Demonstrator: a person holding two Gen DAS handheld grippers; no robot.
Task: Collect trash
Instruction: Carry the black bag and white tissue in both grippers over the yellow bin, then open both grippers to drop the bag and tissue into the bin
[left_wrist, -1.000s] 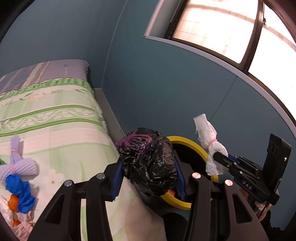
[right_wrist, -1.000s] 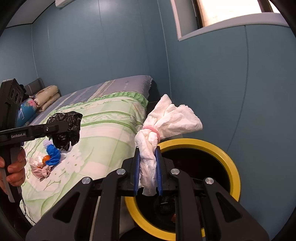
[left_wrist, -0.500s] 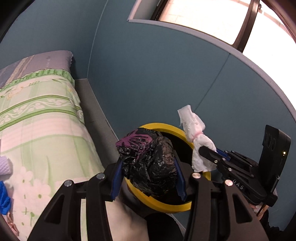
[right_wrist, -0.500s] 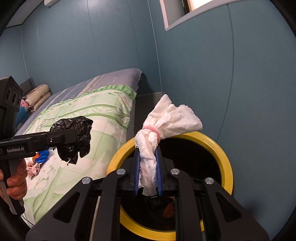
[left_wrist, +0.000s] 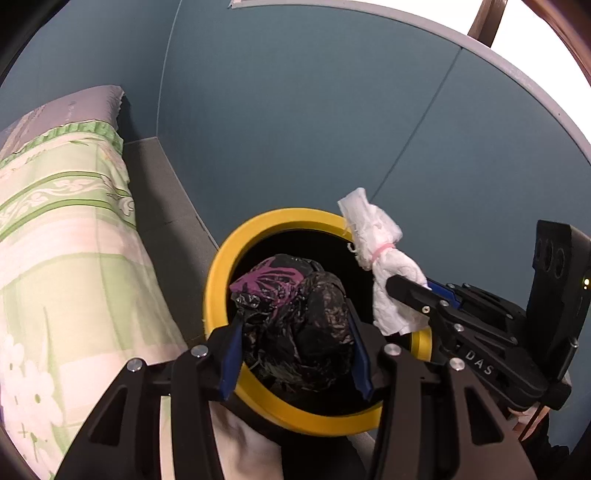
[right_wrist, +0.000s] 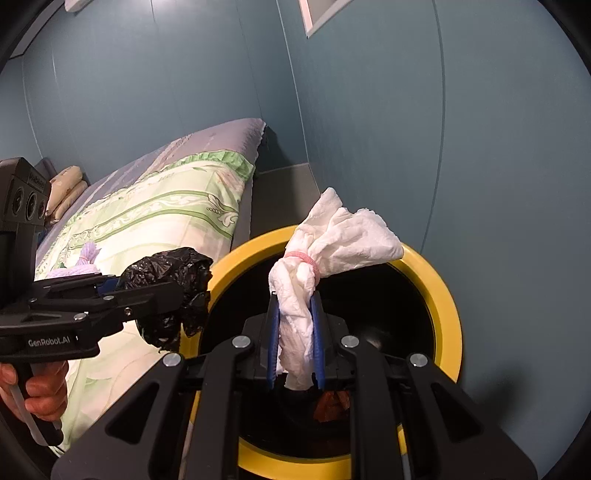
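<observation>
The left claw (left_wrist: 295, 332) was clamped on a crumpled black plastic bag (left_wrist: 295, 321), its blue pads pressing in on both sides of the wad, jaws held partway apart by the bulk of it. A purple patch showed on the bag's top. That bundle hung right over the dark mouth of the yellow-rimmed bin (left_wrist: 221, 266), which stood on the floor between the bed (left_wrist: 66, 229) and the blue wall (left_wrist: 295, 110).

Over on the other side, the right claw (right_wrist: 295, 332) was nearly closed, pinching the lower tail of a white tissue bundle (right_wrist: 332, 251) tied with a pink band (right_wrist: 303, 256). The tissue's loose top flared out above the band, and it too sat over the bin's opening, towards the far rim in the right wrist view. In the left wrist view it hung at the bin's right edge, just beside the black bag but apart from it.

A hand (right_wrist: 40, 391) gripped the left tool's handle at the lower left of the right wrist view. Down inside the bin, a reddish-brown scrap (right_wrist: 332, 402) lay in the dark. Back on the green floral bedding, a lilac bundle (right_wrist: 86, 258) rested behind the left tool.
</observation>
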